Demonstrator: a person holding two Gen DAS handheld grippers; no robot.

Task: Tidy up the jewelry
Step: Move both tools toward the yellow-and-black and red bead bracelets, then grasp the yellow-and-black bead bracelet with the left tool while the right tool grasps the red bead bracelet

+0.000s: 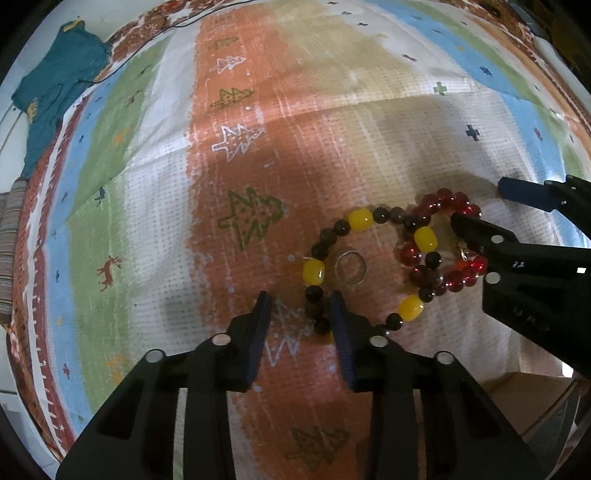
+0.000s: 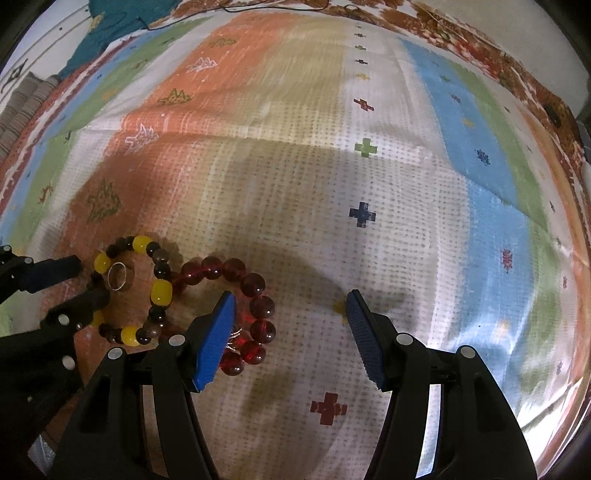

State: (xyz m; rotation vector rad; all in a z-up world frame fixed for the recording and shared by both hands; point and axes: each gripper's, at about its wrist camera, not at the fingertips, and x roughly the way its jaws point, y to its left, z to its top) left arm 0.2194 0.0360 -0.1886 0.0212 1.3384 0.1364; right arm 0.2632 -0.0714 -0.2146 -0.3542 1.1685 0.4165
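A bracelet of yellow and dark beads [image 1: 360, 219] [image 2: 161, 291] lies on the patterned rug, and a thin silver ring [image 1: 349, 268] [image 2: 117, 276] lies inside its loop. A red glass bead bracelet [image 1: 443, 195] [image 2: 232, 267] overlaps its right side. My left gripper [image 1: 300, 299] [image 2: 86, 282] points down with its jaws partly apart. They straddle the near dark beads of the yellow bracelet, with a gap on the left pad's side. My right gripper [image 2: 288, 299] [image 1: 476, 201] is wide open over the red bracelet's right edge, with a few red beads beside its left pad.
A woven rug [image 2: 362, 166] with orange, white, blue and green stripes covers the area. A teal garment [image 1: 55, 92] [image 2: 122, 22] and a thin black cable [image 1: 122, 66] lie at the far left. Striped fabric [image 1: 7, 240] sits at the left edge.
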